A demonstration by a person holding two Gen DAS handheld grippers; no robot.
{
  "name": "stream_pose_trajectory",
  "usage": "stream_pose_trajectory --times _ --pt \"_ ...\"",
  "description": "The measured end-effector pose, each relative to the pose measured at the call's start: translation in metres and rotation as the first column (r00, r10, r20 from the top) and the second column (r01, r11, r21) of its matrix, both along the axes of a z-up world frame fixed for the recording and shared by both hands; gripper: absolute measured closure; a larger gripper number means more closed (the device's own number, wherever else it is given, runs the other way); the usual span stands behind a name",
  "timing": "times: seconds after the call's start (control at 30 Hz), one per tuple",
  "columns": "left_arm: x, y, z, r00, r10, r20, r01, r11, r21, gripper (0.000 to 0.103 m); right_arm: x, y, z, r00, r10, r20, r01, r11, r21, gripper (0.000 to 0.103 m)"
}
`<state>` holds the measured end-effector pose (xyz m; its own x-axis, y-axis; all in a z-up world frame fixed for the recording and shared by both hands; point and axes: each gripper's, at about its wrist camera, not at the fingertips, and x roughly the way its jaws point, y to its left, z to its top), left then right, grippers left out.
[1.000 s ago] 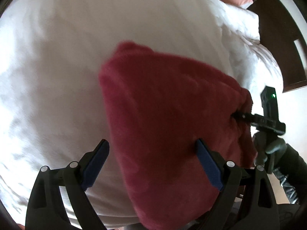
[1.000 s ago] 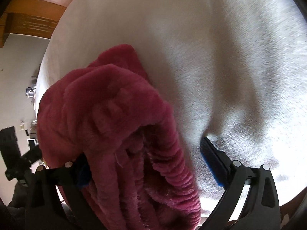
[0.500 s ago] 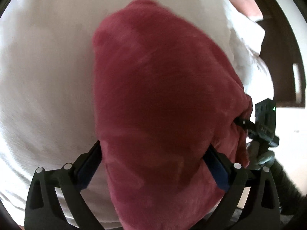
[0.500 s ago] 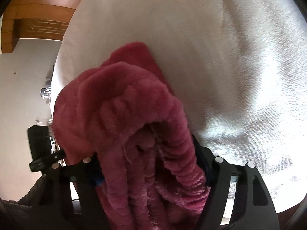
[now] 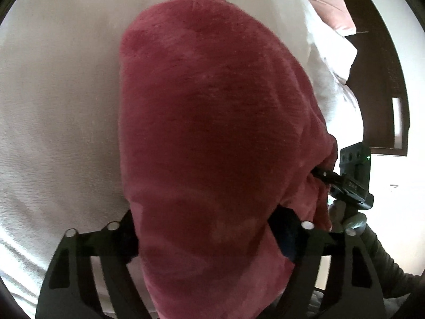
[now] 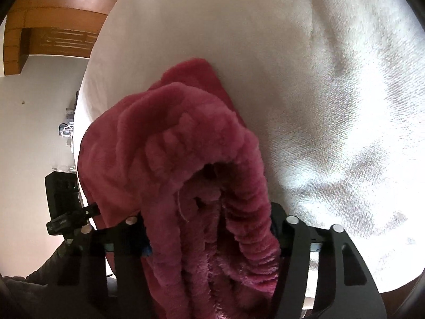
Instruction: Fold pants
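Both grippers clamp the fuzzy red pants (image 5: 212,138): the left gripper (image 5: 207,228) pinches one bunched end, the right gripper (image 6: 212,228) the ribbed waistband, the cloth draped over the white bed (image 6: 332,93).

Soft daylight washes the white bed cover (image 6: 332,106), glaring toward 3 o'clock in the right view. Fisheye bending darkens every rim; the close red pants (image 5: 212,133) look soft, slightly blurred.

The red pants (image 5: 212,146) hide the pads of both the left tongs (image 5: 204,228) and the right tongs (image 6: 209,234), and run off each view's lower edge.
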<state>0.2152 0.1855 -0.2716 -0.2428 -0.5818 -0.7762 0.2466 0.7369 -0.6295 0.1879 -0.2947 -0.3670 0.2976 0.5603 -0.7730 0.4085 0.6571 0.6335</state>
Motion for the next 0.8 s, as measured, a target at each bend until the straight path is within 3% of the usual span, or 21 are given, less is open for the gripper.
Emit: stream_pose_trajectory --times 0.27,0.53,0.8 --pt "-0.001 0.005 0.017 1.0 -0.012 0.008 0.012 0.999 -0.037 0.046 -0.009 0.005 0.035 1.0 -0.006 0.025 0.008 0.999 -0.053 0.055" --pt "0.008 0.005 0.051 0.998 -0.007 0.068 0.014 0.995 -0.094 0.047 -0.017 0.004 0.085 0.994 -0.024 0.106 0.032 0.997 -0.076 0.056" --pt "0.051 0.002 0.094 0.981 0.082 0.177 -0.056 0.988 -0.146 0.047 0.033 -0.007 0.13 0.979 -0.015 0.204 0.037 0.994 -0.101 0.056"
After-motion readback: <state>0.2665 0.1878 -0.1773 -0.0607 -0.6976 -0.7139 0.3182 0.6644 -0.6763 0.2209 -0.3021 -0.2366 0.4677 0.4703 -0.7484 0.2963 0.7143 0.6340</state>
